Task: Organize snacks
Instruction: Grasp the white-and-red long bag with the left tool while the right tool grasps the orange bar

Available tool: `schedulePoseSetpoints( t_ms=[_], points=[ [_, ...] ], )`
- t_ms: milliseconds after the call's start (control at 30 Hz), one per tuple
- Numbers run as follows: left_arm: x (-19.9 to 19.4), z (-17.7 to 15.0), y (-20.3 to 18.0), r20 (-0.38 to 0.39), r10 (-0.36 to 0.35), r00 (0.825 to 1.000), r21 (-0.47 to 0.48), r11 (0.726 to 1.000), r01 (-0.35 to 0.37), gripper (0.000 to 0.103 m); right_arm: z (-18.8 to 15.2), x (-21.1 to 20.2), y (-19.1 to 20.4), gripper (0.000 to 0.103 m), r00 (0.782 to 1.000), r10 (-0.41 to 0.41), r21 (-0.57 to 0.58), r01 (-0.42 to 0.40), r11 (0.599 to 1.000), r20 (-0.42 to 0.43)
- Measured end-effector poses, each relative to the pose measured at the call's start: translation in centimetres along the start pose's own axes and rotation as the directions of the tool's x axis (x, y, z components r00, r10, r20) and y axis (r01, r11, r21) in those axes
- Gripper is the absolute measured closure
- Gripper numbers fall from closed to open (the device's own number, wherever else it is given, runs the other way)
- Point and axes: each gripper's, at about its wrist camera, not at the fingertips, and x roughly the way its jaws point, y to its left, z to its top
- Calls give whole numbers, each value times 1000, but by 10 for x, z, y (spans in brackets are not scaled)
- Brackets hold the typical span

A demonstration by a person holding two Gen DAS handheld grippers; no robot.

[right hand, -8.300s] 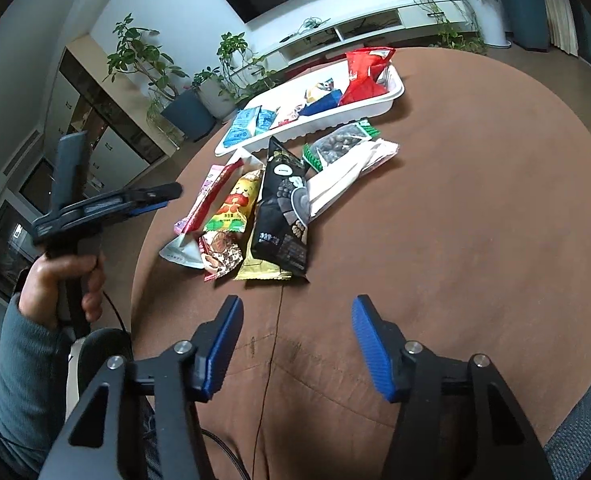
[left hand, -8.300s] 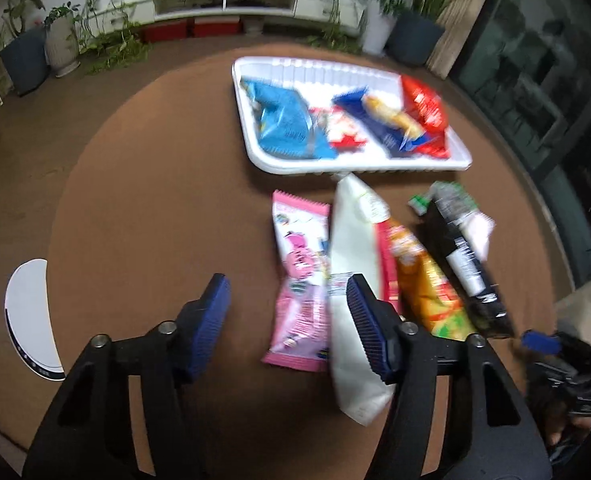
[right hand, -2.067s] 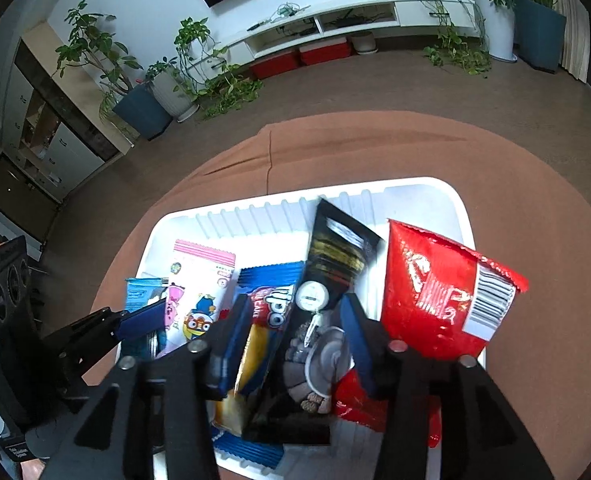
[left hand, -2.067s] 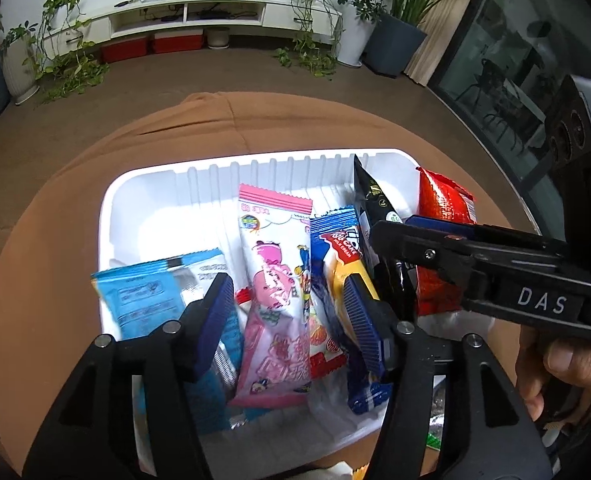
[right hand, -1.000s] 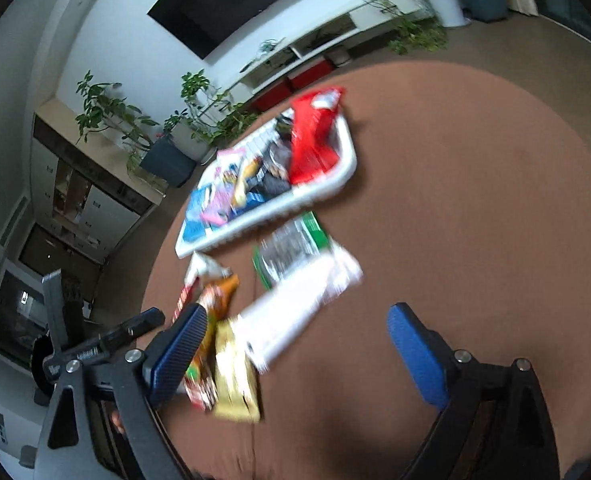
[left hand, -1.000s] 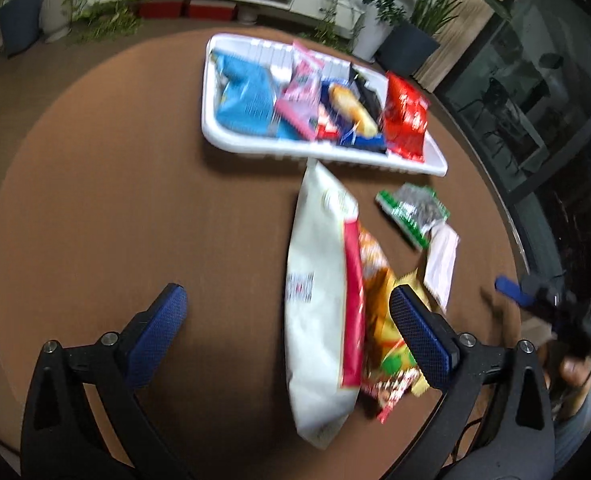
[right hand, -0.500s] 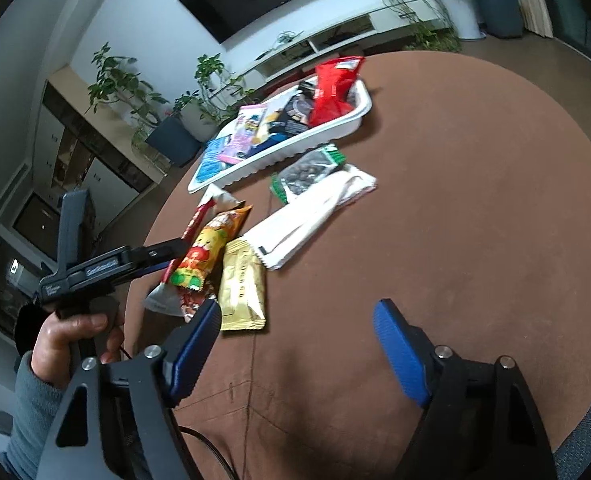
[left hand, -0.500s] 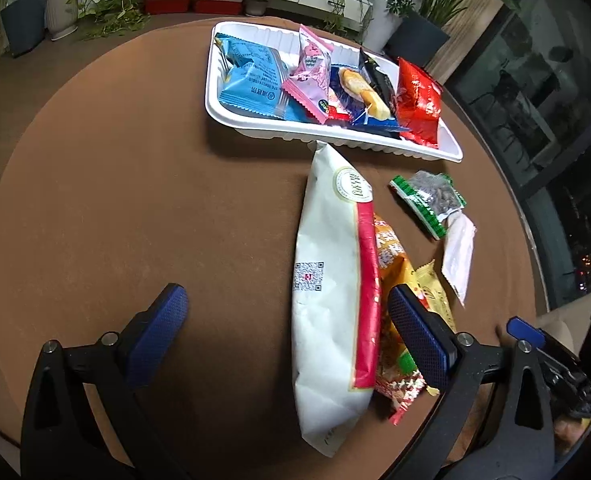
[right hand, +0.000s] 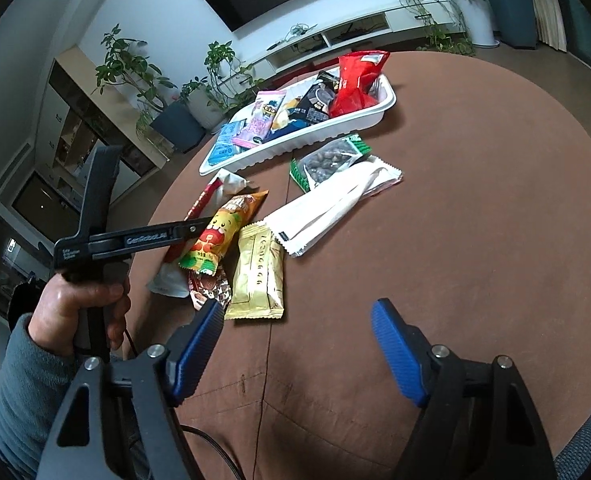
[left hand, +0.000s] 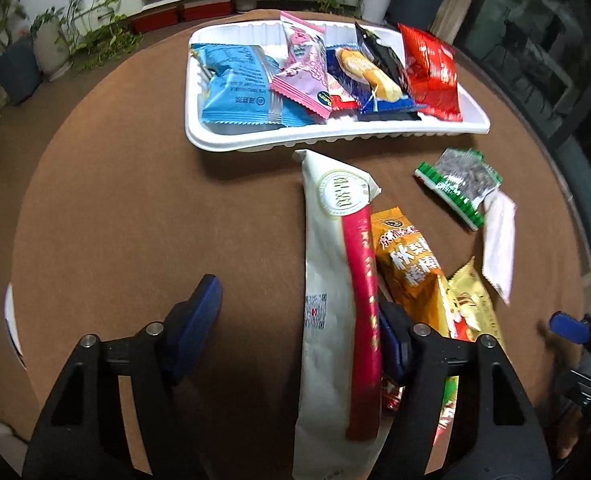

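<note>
A white tray (left hand: pixel 335 142) at the far side of the round brown table holds several snack packs: blue, pink, black and red. It also shows in the right wrist view (right hand: pixel 327 136). In front of it lie loose packs: a long white-and-red bag (left hand: pixel 335 280), an orange pack (left hand: pixel 409 264), a gold pack (right hand: pixel 259 276), a green-edged nut pack (left hand: pixel 457 178) and a white sachet (right hand: pixel 335 208). My left gripper (left hand: pixel 295 328) is open, low over the long white-and-red bag, its right finger beyond the bag's red edge. My right gripper (right hand: pixel 299 344) is open and empty above bare table near the front edge.
The brown table (right hand: pixel 475 200) has bare cloth on its right half and its left half (left hand: pixel 135 208). Potted plants (right hand: pixel 175 116), a white TV bench (right hand: pixel 335 36) and a cabinet stand behind. The table edge lies close below both grippers.
My left gripper has come down and forward onto the long white-and-red bag and its jaws have narrowed. My right gripper has shifted slightly and stays open.
</note>
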Motion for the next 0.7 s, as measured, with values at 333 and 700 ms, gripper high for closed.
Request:
schedulePoseSetpoints(
  t_ms=[333, 700],
  points=[
    [1, 4, -17, 39, 36, 999, 81, 996, -39, 78, -2, 2, 5, 25, 1000, -11, -28, 11, 1000, -7],
    [-7, -15, -9, 92, -44, 995, 0, 999, 44, 90, 1, 6, 13, 30, 1000, -12, -48, 12, 999, -16]
  ],
)
